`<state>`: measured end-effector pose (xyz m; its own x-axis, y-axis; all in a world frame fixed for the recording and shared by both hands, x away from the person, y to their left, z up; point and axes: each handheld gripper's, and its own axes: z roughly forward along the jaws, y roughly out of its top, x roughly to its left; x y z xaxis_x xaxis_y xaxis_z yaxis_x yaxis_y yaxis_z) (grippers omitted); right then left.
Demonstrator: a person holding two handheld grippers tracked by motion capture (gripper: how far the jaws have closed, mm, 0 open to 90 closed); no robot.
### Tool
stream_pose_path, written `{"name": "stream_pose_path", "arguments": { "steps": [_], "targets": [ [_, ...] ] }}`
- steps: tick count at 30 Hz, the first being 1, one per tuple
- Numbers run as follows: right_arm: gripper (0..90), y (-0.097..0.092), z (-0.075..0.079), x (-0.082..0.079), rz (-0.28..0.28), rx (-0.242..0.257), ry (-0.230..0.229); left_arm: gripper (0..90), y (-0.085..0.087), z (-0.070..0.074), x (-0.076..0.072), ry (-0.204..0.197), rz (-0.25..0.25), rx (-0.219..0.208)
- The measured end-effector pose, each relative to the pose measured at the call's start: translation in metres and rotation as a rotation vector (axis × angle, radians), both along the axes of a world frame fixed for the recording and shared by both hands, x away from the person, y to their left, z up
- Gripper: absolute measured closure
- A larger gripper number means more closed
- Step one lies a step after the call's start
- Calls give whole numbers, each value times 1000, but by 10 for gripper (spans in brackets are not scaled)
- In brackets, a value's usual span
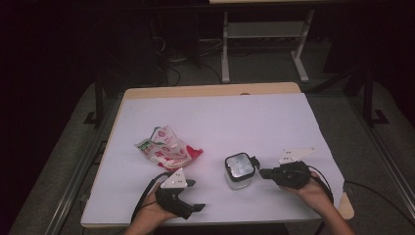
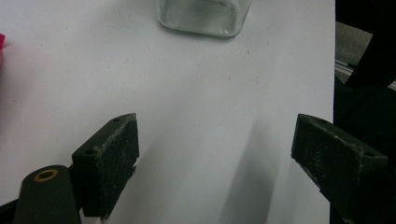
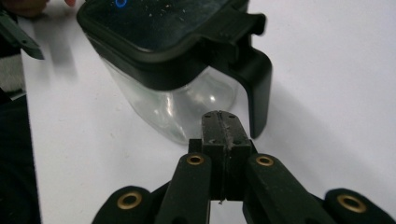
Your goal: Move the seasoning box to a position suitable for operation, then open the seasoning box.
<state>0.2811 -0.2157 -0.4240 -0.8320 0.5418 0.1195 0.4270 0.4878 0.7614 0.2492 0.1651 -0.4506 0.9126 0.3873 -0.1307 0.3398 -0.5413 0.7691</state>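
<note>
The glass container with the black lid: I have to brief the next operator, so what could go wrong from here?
The right gripper sits shut beside the lid's side latch, gripping nothing; a push there might slide or tip the glass container. The left gripper stands open and apart from the container, so nothing braces it. The container stands toward the table's near edge, where a shove could send it off.
</note>
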Motion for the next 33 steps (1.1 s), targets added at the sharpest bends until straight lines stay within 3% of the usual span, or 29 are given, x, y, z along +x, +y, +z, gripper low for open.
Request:
{"name": "stream_pose_path", "arguments": {
  "steps": [3, 4, 5, 6, 11, 14, 21, 23, 33],
  "targets": [
    [773, -5, -1, -4, -26, 4, -9, 145, -1, 0, 1, -2, 2, -13],
    [677, -7, -2, -9, -53, 6, -2, 145, -2, 0, 1, -8, -1, -11],
    [677, -7, -2, -9, -53, 6, -2, 145, -2, 0, 2, -6, -6, -8],
    [600, -9, -5, -12, -64, 1, -6, 146, -3, 0, 2, -8, -8, -2],
    [485, -12, -10, -15, -78, 16, -8, 146, -9, 4, 7, -11, -2, -11],
    [409, -20, -14, -19, -103, 28, -5, 145, -15, 6, 9, -21, -13, 10],
    [319, -29, -20, -26, -127, 28, 15, 144, -25, 12, 11, -19, -17, 7],
    [275, -30, -21, -25, -139, 22, -7, 144, -32, 16, 14, -26, -29, 0],
    [271, -29, -22, -23, -137, 21, -4, 144, -52, 26, 31, -48, -57, -15]
  ]
}}
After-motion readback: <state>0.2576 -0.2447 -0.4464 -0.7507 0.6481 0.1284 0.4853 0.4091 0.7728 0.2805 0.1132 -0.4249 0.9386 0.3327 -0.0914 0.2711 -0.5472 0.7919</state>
